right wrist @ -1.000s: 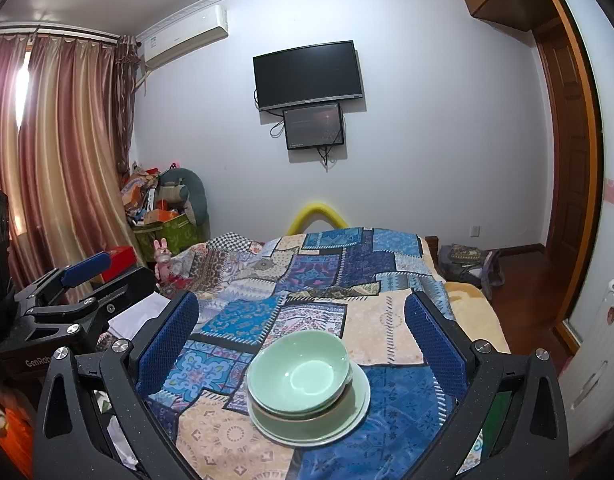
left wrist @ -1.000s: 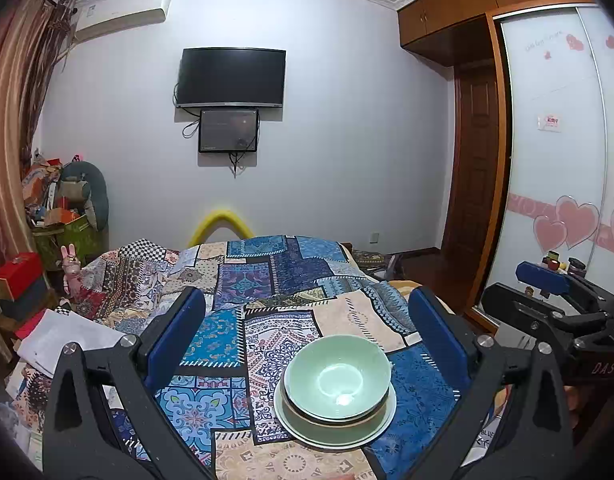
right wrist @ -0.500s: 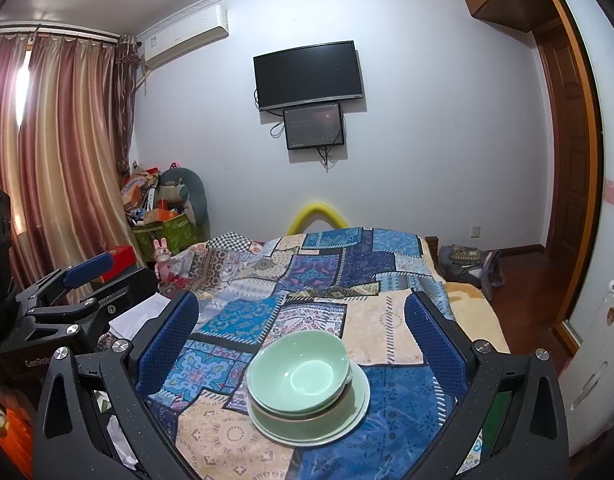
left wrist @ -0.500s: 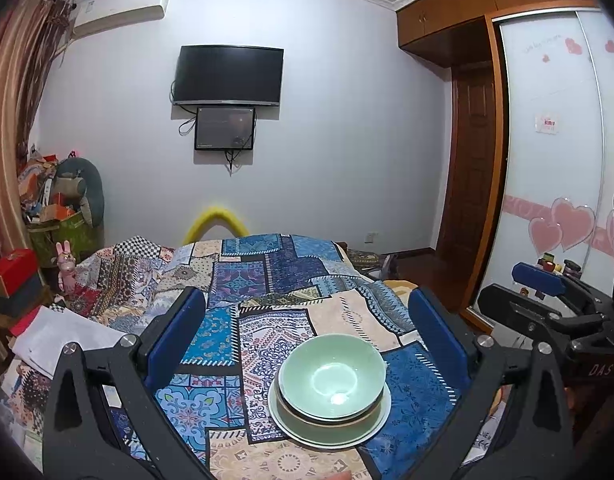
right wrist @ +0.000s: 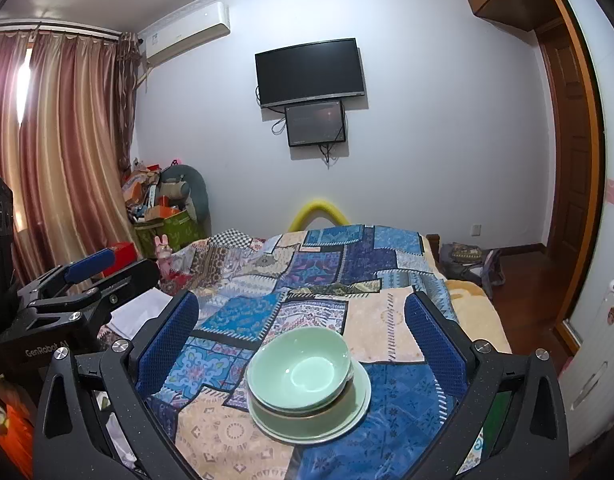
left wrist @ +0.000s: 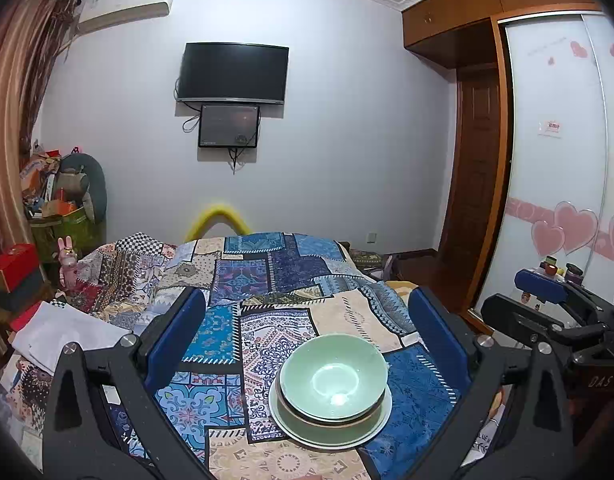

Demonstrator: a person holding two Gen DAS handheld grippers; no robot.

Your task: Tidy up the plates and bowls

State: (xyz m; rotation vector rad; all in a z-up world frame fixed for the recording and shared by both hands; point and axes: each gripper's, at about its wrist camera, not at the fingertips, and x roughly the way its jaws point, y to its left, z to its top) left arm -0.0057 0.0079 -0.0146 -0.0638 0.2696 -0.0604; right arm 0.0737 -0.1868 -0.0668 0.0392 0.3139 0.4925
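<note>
A pale green bowl (left wrist: 333,376) (right wrist: 301,368) sits stacked in a second bowl on a pale green plate (left wrist: 307,430) (right wrist: 353,412), all resting on a patchwork bedspread (left wrist: 267,276). My left gripper (left wrist: 307,336) hovers above and behind the stack, open, blue pads wide apart with nothing between them. My right gripper (right wrist: 303,334) is likewise open and empty over the stack. Each gripper shows at the edge of the other's view: the right gripper (left wrist: 547,308) and the left gripper (right wrist: 79,292).
The bed fills the middle of the room. White folded cloth (left wrist: 63,332) lies at its left edge beside cluttered boxes and bags (left wrist: 55,208). A wardrobe with sliding doors (left wrist: 559,160) stands right, a wooden door (right wrist: 567,152) beyond. A TV (left wrist: 233,74) hangs on the far wall.
The left wrist view has shifted slightly, the stack now sitting a little further right and lower in frame. The right gripper and the dishes have not moved.
</note>
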